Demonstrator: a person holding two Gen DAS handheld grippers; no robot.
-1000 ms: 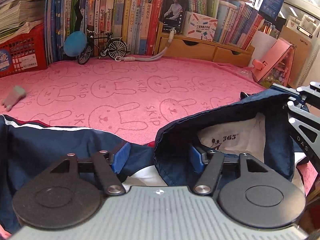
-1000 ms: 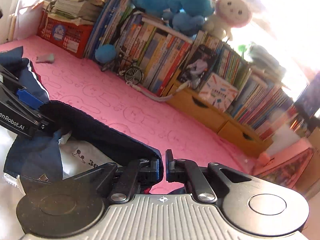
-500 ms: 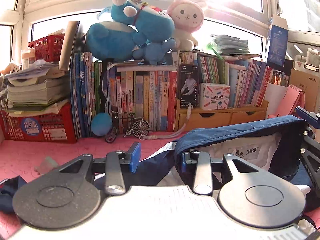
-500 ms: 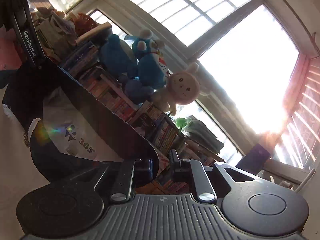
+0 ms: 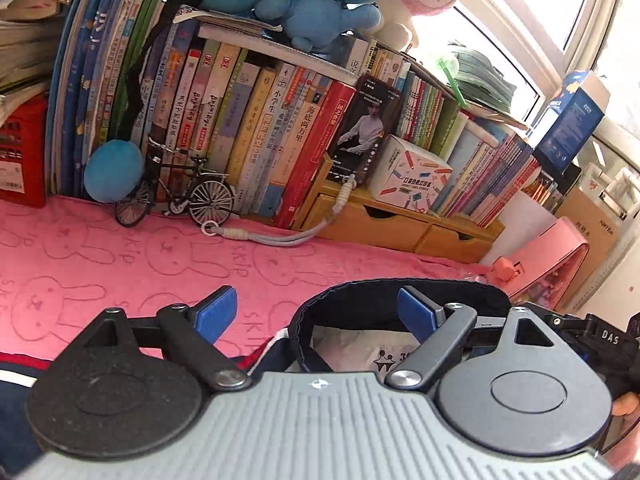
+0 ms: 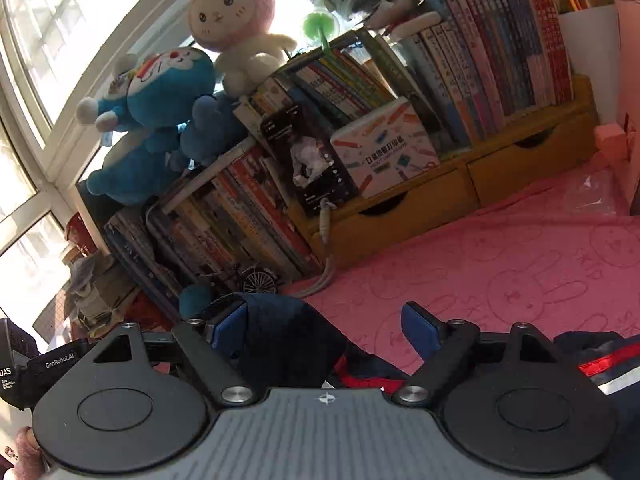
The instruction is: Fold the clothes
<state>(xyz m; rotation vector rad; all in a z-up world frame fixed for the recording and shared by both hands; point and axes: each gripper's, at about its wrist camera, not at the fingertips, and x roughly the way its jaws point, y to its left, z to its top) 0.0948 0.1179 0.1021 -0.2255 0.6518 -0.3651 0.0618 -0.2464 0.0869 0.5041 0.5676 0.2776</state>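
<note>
A navy garment with red and white stripes and a white lining lies on the pink rabbit-print blanket (image 5: 120, 256). In the left wrist view its dark collar (image 5: 360, 300) arches up around my right blue pad. My left gripper (image 5: 316, 312) is open, the jaws wide apart. In the right wrist view a fold of the navy garment (image 6: 288, 336) bunches against the left blue pad. My right gripper (image 6: 324, 326) is open too. The striped hem (image 6: 608, 364) shows at the right edge.
A row of books (image 5: 248, 128), a model bicycle (image 5: 176, 196) and wooden drawers (image 5: 400, 228) stand along the back of the blanket. Plush toys (image 6: 160, 120) sit on top. A pink box (image 5: 552, 260) is at the right. A white cable (image 5: 272, 236) lies on the blanket.
Both grippers were shut on the garment's collar and held it up. Both have opened and dropped low over the blanket; the garment has settled down.
</note>
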